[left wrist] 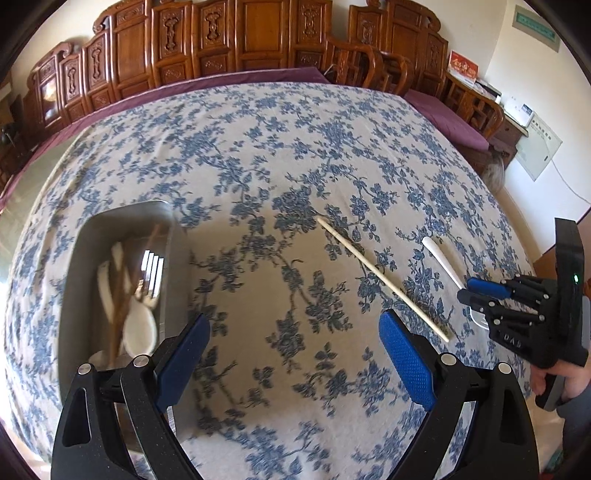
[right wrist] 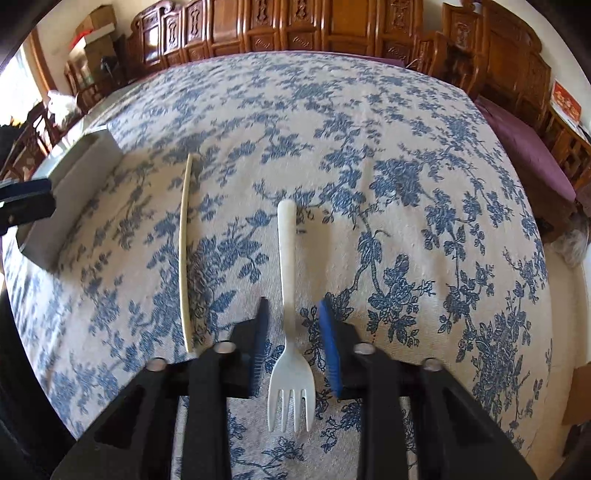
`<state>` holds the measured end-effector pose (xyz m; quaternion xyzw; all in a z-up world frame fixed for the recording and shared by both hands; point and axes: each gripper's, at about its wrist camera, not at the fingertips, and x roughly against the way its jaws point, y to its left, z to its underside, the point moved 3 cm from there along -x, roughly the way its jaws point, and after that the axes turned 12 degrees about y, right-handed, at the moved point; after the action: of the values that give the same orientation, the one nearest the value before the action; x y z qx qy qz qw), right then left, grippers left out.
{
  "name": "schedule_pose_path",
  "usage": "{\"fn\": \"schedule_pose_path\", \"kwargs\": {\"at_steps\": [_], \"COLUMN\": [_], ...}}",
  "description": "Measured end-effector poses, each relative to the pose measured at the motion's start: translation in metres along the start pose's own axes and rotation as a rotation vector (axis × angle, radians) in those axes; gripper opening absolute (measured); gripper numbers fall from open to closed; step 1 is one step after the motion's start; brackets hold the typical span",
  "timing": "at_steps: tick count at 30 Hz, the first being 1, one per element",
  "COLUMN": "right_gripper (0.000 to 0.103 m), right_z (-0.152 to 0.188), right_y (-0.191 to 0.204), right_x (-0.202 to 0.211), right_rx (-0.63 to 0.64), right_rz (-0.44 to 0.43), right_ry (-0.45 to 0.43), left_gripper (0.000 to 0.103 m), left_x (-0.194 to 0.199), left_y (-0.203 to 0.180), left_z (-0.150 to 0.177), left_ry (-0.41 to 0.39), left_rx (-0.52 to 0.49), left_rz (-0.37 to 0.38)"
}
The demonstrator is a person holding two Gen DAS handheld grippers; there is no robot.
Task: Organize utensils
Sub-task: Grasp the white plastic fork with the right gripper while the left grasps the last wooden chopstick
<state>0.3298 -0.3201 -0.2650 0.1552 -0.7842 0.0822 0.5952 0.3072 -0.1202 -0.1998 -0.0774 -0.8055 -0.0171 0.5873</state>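
A white plastic fork (right wrist: 290, 332) lies on the floral cloth, tines toward the camera. My right gripper (right wrist: 293, 302) straddles its neck with a gap on each side, so the pads do not press it. A pale chopstick (right wrist: 183, 251) lies to its left. In the left wrist view my left gripper (left wrist: 294, 325) hangs wide open over bare cloth, between the steel tray (left wrist: 110, 218) and the chopstick (left wrist: 380, 277). The tray holds a white spoon (left wrist: 138, 328), brown chopsticks (left wrist: 122, 302) and a metal fork (left wrist: 151, 273). The right gripper (left wrist: 466, 290) is at the fork's handle (left wrist: 441, 258).
The blue-flowered tablecloth (left wrist: 295, 147) covers a large table. Carved wooden chairs (left wrist: 354, 62) and panels (right wrist: 332, 26) line the far side, with a purple cushioned bench (right wrist: 524, 147) at the right. The tray's wall (right wrist: 74, 184) is at the far left in the right wrist view.
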Motion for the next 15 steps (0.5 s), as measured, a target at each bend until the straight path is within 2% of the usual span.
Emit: {"fn": "schedule_pose_path", "kwargs": {"at_steps": [3,9,15], "right_gripper": [0.008,0.007,0.008], "right_z": [0.003,0.008,0.011], "right_y": [-0.003,-0.008,-0.01], "right_x": [0.001,0.012,0.025], "right_rx": [0.002,-0.018,-0.037], "right_rz": [-0.008,-0.044,-0.063], "right_ry": [0.007,-0.02,-0.054], "left_gripper": [0.089,0.088,0.076], "left_x": [-0.012,-0.033,-0.054], "left_y": [-0.008,-0.028,-0.046], "left_z": [-0.005,-0.017,-0.027], "left_ry": [0.019,0.044,0.082], "left_rx": [0.002,-0.008,-0.007], "left_rz": [0.006,0.014,0.035]}}
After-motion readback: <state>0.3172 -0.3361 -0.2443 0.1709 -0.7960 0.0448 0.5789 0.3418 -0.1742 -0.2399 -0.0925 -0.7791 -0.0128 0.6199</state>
